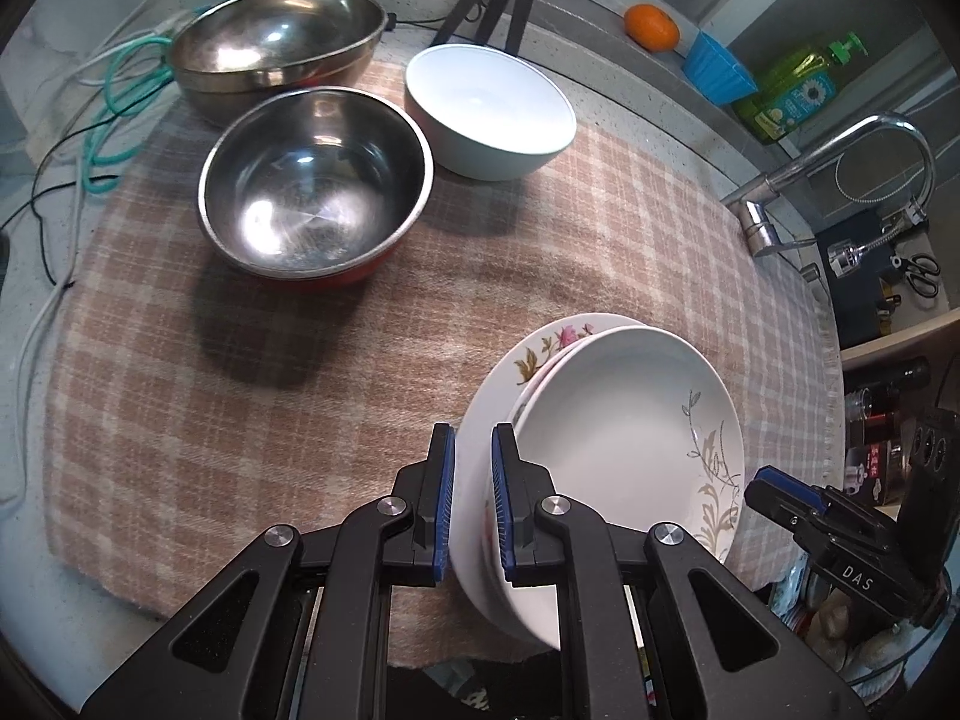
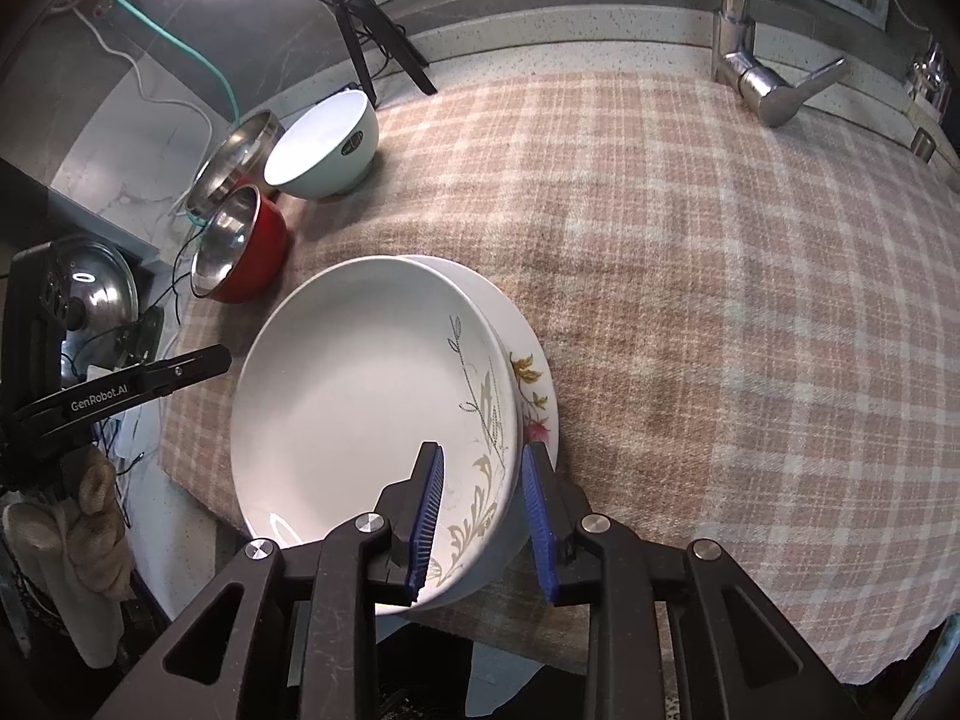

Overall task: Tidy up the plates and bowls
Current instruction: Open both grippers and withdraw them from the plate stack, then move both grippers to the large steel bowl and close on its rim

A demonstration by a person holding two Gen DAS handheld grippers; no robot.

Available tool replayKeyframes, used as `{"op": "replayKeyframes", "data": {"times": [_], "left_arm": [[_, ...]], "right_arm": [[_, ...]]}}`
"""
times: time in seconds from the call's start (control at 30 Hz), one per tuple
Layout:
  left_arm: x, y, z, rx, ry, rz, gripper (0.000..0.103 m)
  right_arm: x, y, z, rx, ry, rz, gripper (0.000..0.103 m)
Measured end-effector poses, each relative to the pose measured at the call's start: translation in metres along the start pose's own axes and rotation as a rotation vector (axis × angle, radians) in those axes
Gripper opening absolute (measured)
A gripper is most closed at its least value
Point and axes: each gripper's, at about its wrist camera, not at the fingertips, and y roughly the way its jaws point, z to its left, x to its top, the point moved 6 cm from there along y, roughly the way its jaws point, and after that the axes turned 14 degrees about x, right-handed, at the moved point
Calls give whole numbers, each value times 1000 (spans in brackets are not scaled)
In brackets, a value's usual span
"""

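Blue-ribbed pads, left gripper (image 1: 471, 501): clamped together on the near rim of the rose-patterned plate (image 1: 540, 354); pads seen pressing both faces.
Right gripper (image 2: 483, 516): jaws apart, straddling the rim of the leaf-patterned plate (image 2: 360, 408); no pad contact is seen.
Plate stack: leaf-patterned plate is nested on the rose-patterned one, at the near edge of the checked cloth (image 2: 720, 300), the stack tilted and partly overhanging.
Step in hand (judged): stack being set down. Left grip is best kept until the stack sits flat; right jaws to be drawn straight back so the top plate is not dragged.
Risk (judged): top plate could slide off toward the edge.
Count, plates: two.
Count, bowls: three — large steel bowl (image 1: 276, 48), red-sided steel bowl (image 1: 315, 186), white bowl (image 1: 489, 111), grouped at the far left of the cloth.
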Motion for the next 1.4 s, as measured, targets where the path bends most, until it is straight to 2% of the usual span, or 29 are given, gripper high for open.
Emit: {"op": "replayKeyframes", "data": {"times": [0.17,0.2,0.27,0.33,0.5,0.63,0.73,0.8,0.97,1.03,1.07,1.23,1.27,1.4], "left_arm": [[3,-9,18,-7,-42,-16,11],[4,-11,23,-5,-50,-21,11],[6,-16,35,3,-68,-34,11],[10,-20,47,10,-84,-44,11],[22,-27,80,18,-125,-65,11],[34,-30,108,26,-154,-80,11],[44,-32,128,32,-170,-93,11],[52,-33,140,31,-176,-98,11],[75,-31,167,26,-189,-112,12],[86,-30,175,20,-199,-117,23],[91,-29,178,13,-202,-118,25],[114,-21,180,2,-180,-125,25],[119,-18,180,-2,-179,-122,25],[140,-7,181,-15,-177,-119,25]], "right_arm": [[8,-9,11,-3,-17,-50,28],[10,-10,14,3,-15,-63,30],[16,-13,20,25,-7,-94,45],[22,-14,28,40,-10,-127,46],[35,-8,56,31,-61,-139,47],[48,1,82,54,-90,-164,55],[59,16,105,127,-99,-140,63],[67,27,119,151,-100,-127,63],[93,51,149,107,-137,-137,63],[105,58,156,91,-124,-146,63],[111,61,158,88,-117,-151,63],[142,77,171,108,-96,-178,63],[150,79,173,102,-126,-210,63],[176,98,181,99,-123,-215,62]]}}
